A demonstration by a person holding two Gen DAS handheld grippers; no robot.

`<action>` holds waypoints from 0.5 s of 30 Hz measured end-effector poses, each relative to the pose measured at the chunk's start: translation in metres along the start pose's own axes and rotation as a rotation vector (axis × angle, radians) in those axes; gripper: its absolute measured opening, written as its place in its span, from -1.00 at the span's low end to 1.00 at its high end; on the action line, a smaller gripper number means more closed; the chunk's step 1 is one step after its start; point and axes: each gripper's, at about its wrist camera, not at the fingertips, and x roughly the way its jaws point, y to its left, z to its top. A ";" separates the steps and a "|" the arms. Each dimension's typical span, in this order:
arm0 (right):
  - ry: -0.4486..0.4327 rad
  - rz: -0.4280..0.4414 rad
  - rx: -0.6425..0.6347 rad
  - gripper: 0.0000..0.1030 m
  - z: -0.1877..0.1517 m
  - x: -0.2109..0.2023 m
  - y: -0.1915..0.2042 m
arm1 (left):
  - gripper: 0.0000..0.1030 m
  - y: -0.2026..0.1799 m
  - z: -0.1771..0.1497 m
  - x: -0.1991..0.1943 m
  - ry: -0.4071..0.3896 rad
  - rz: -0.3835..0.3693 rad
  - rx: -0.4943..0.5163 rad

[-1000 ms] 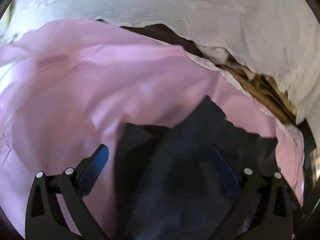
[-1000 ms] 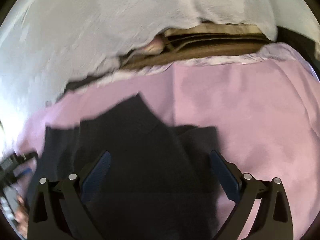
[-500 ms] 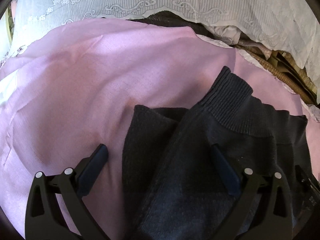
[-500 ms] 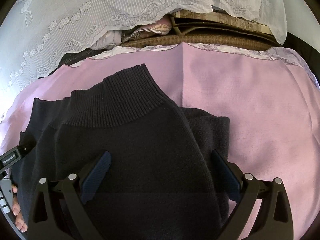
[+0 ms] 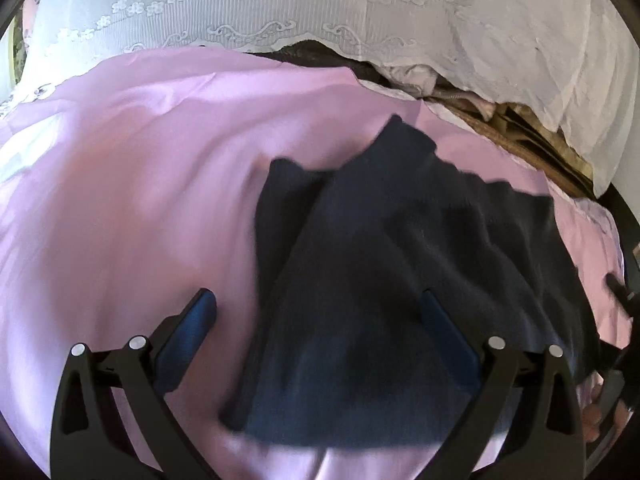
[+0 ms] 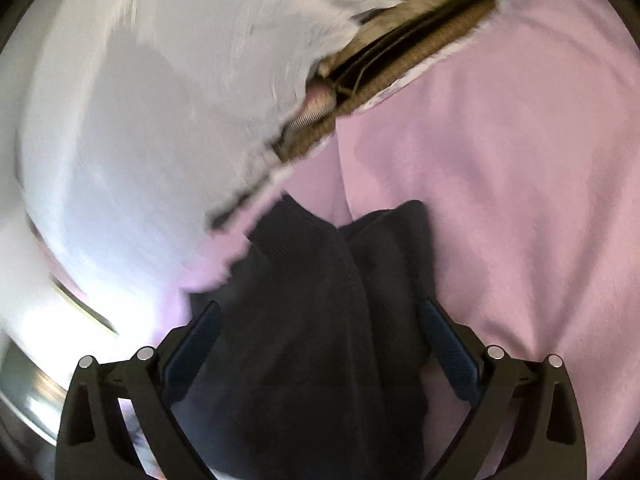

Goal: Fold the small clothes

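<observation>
I see the dark sweater [image 5: 400, 280] lying on the pink cloth [image 5: 140, 200], centre-right in the left view. Both grippers, left [image 5: 316, 312] and right [image 6: 318, 320], gape empty above it; its length runs toward the upper frame.

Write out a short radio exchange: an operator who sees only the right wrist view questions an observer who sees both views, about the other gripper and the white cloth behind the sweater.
Operator: My right wrist view misses the left gripper. Is it open?
Observer: Open and holding nothing. One finger is over the pink cloth, the other over the dark sweater.
Operator: The white cloth at the back is a blur for me. Any pattern?
Observer: Yes. The left wrist view shows lace, with rows of flowers and scrolls along its edge.
</observation>
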 end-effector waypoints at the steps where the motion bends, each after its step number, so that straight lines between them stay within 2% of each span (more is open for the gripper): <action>1: -0.009 0.040 0.027 0.93 -0.001 -0.008 -0.005 | 0.91 0.001 -0.006 -0.005 0.003 0.002 -0.001; 3: 0.000 0.060 0.024 0.93 -0.006 -0.017 -0.005 | 0.91 0.003 -0.014 -0.012 0.009 -0.001 -0.010; 7: 0.054 0.026 -0.036 0.93 -0.024 -0.030 0.008 | 0.91 0.008 -0.036 -0.029 0.027 -0.011 -0.029; 9: 0.062 0.037 -0.034 0.93 -0.031 -0.038 0.009 | 0.91 0.008 -0.045 -0.035 0.035 -0.009 -0.025; 15: 0.032 0.169 0.082 0.93 -0.052 -0.078 -0.005 | 0.91 -0.005 -0.068 -0.046 0.076 0.068 0.062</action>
